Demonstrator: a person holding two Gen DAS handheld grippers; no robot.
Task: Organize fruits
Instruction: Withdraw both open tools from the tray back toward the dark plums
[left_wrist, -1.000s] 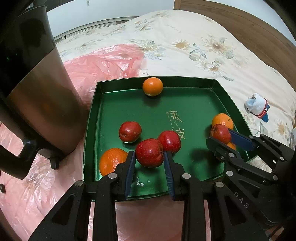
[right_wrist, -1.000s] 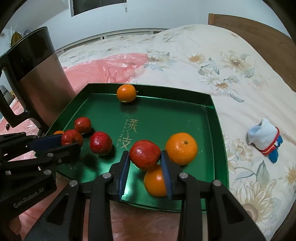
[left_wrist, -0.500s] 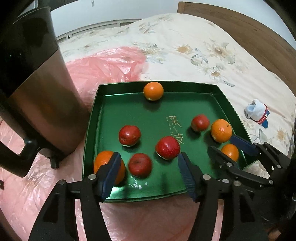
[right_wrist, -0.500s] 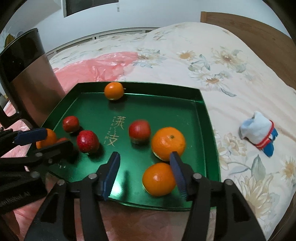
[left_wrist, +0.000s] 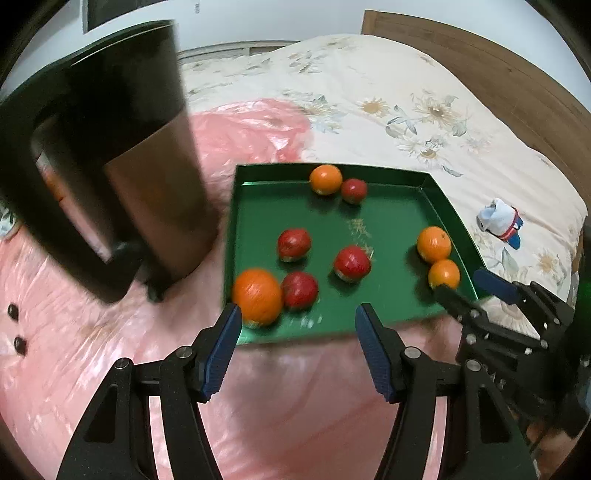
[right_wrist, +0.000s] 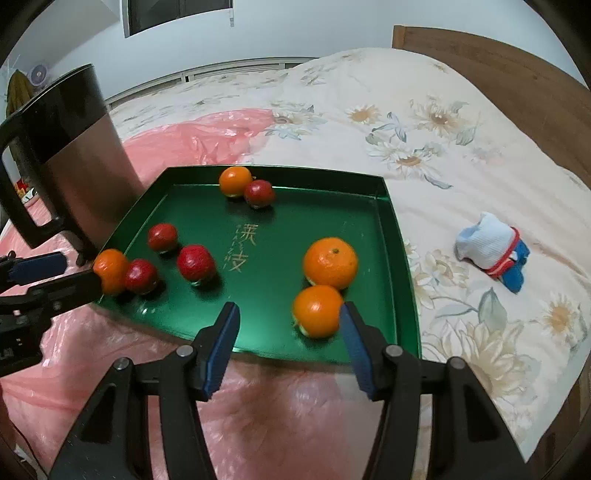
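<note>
While both claws hang spread over the near edge of the green tray (right_wrist: 388, 206), nothing sits between their blue pads, so each is open and empty. The left claw (left_wrist: 297, 325) stands just short of the tray's near-left corner, where a large orange (left_wrist: 257, 297) touches a red fruit (left_wrist: 300, 290); two more red fruits (left_wrist: 293, 243) lie near them toward the middle. The right claw (right_wrist: 288, 325) hovers over the near-right part, its right pad just beside a small orange (right_wrist: 317, 310) that touches a bigger orange (right_wrist: 330, 262) behind it.

The layout suggests a sort by colour that is only partly done: reds gather on the left, oranges on the right. But the large orange still sits among the reds, and at the far rim another orange (right_wrist: 235, 181) and a red fruit (right_wrist: 259, 193) rest against each other. The tray's raised walls keep the round fruit from rolling onto the pink plastic sheet (right_wrist: 192, 136) and the flowered bedspread (right_wrist: 424, 122). A dark kettle (right_wrist: 70, 147) stands just left of the tray, crowding any approach from that side.
</note>
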